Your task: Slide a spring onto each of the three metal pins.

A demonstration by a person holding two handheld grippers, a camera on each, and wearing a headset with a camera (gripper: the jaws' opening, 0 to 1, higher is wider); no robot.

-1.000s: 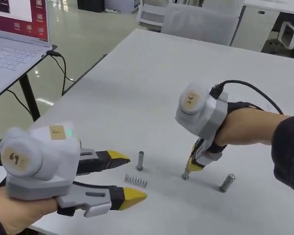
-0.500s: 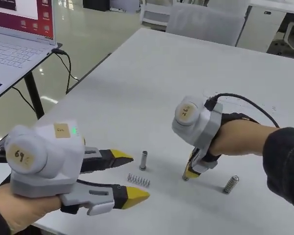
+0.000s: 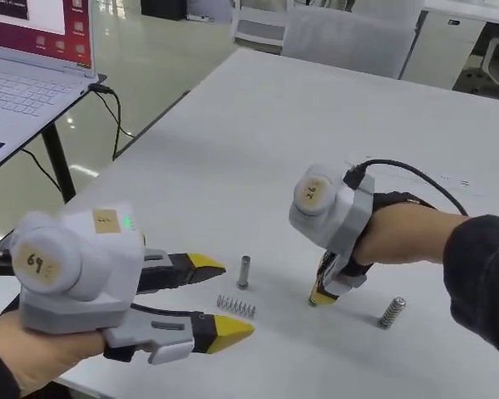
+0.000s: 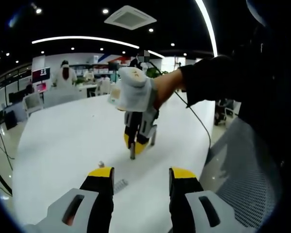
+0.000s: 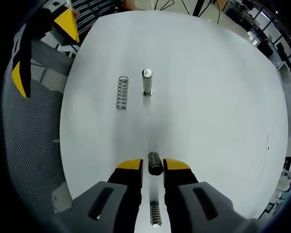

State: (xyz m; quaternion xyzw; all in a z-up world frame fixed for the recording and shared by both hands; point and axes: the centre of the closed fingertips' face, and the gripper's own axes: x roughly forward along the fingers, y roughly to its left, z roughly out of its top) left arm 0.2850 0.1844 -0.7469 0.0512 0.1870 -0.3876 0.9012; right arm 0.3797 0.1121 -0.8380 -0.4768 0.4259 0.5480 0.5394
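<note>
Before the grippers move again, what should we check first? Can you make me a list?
1. Left gripper open and empty: ok.
2. Loose spring lying free on the table: ok.
3. Bare pin standing upright: ok.
4. Right gripper shut on held spring: ok.
5. Held spring seated all the way down: cannot tell, the tips hide it.
6. Third pin wearing its spring: ok.

Bare upright pin, loose spring beside; held spring; spring-covered pin.
</note>
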